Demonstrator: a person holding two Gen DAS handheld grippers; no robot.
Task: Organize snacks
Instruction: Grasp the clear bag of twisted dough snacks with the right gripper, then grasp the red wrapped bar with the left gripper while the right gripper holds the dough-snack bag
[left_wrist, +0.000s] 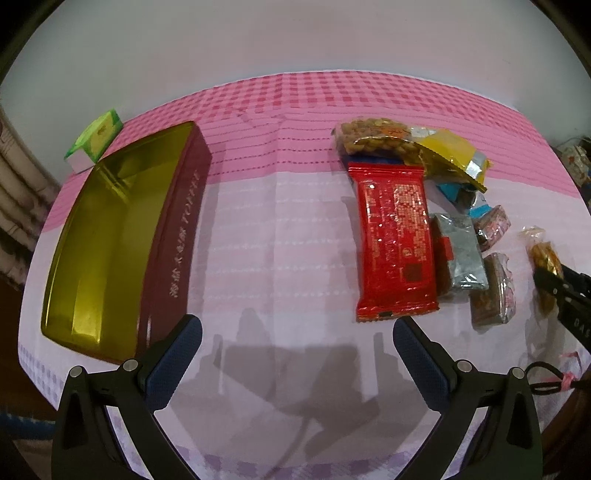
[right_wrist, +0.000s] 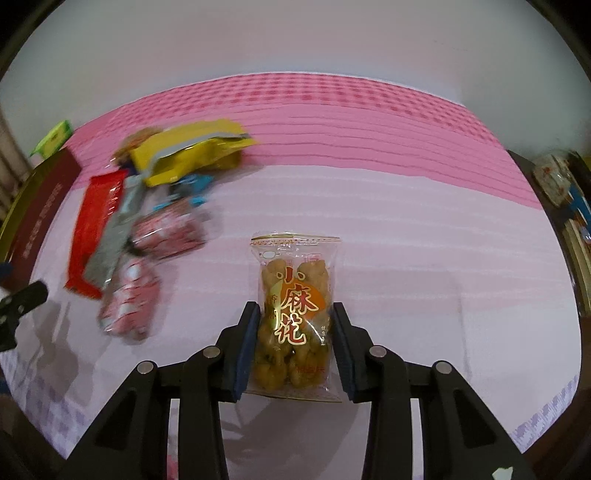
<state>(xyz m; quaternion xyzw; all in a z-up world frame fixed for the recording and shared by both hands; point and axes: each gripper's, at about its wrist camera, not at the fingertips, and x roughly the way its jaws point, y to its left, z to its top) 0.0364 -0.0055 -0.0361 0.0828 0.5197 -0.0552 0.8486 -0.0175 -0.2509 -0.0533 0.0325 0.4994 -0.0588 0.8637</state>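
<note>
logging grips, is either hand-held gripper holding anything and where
Right hand-held gripper pinches the clear fried-twist snack packet by its lower side edges. Left hand-held gripper holds nothing.

Left gripper (left_wrist: 297, 343) hanging tilted downward, jaws spread wide, right gripper (right_wrist: 294, 325) angling down, pads pinching inward.

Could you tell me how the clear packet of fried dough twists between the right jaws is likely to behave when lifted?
The clear packet probably weighs little. Its glossy film looks slippery, and the flat sealed top may flop. The twists inside look brittle, so a hard squeeze from the right gripper could crush them.
</note>
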